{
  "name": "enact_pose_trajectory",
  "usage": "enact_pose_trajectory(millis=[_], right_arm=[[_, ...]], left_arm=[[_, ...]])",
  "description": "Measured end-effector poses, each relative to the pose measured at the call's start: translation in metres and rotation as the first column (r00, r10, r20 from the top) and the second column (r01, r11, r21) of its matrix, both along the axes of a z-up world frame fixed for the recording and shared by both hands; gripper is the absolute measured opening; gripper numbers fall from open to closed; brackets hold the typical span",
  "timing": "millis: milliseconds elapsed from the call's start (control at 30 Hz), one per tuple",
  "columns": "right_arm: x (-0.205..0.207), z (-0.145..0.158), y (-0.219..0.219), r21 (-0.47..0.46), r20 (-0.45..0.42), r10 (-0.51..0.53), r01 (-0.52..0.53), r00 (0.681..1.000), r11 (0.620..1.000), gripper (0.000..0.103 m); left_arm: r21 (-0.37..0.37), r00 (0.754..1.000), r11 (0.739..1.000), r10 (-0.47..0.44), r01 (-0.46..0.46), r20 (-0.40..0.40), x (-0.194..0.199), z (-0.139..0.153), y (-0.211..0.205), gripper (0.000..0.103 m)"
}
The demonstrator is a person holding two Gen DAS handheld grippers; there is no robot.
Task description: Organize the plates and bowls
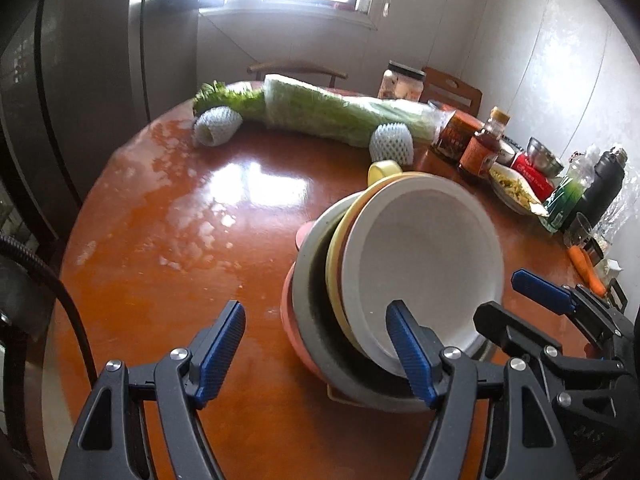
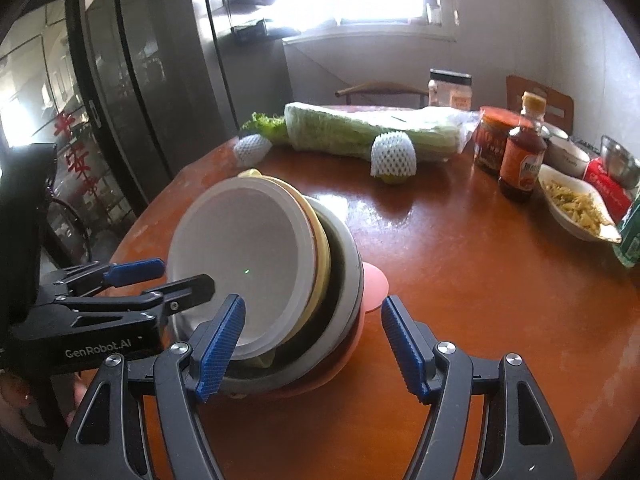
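A stack of dishes stands on the round brown table (image 1: 160, 240): a tilted white bowl (image 1: 432, 256) leans on a yellow plate (image 1: 334, 264) inside a grey bowl (image 1: 316, 320), over a pink plate (image 1: 290, 320). My left gripper (image 1: 320, 352) is open, its right finger inside the white bowl's near rim. My right gripper (image 2: 314, 344) is open, its left finger at the white bowl (image 2: 240, 256) and its right finger past the pink plate (image 2: 374, 284). Each gripper shows in the other's view, beside the stack.
A long wrapped cabbage (image 1: 340, 116), two foam-netted fruits (image 1: 218, 126), jars and sauce bottles (image 1: 482, 148), a dish of food (image 2: 576, 208), a black flask (image 1: 606, 184) and carrots (image 1: 586, 268) crowd the table's far and right side. A fridge (image 2: 140, 100) stands left.
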State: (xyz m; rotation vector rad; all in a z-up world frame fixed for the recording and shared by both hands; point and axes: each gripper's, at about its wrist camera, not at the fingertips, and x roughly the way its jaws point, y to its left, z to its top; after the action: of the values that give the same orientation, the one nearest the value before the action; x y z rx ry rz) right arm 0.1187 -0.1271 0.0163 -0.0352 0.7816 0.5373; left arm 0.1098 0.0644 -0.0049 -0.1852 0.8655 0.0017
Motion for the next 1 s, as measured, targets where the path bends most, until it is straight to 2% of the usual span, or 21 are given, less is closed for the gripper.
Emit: enact_pose_trajectory(millis=[367, 567, 700, 1000], right_arm=[[-0.038, 0.023, -0.009, -0.013, 0.092, -0.021, 0.022, 0.996, 1.0, 0.077], [-0.059, 0.025, -0.021, -0.042, 0.126, -0.047, 0.052, 0.991, 0.998, 0.078], [-0.076, 0.025, -0.03, -0.06, 0.149, -0.062, 0.072, 0.987, 0.996, 0.079], [-0.104, 0.021, -0.039, -0.09, 0.171, -0.073, 0.09, 0.983, 0.992, 0.081]], left_arm=[[0.038, 0.997, 0.999, -0.002, -0.001, 0.077, -0.041, 0.026, -0.013, 0.074], [0.057, 0.995, 0.998, -0.005, -0.001, 0.102, -0.064, 0.028, -0.026, 0.076], [0.071, 0.995, 0.997, -0.004, -0.003, 0.105, -0.08, 0.026, -0.035, 0.082], [0.084, 0.993, 0.996, -0.007, -0.003, 0.118, -0.108, 0.022, -0.044, 0.083]])
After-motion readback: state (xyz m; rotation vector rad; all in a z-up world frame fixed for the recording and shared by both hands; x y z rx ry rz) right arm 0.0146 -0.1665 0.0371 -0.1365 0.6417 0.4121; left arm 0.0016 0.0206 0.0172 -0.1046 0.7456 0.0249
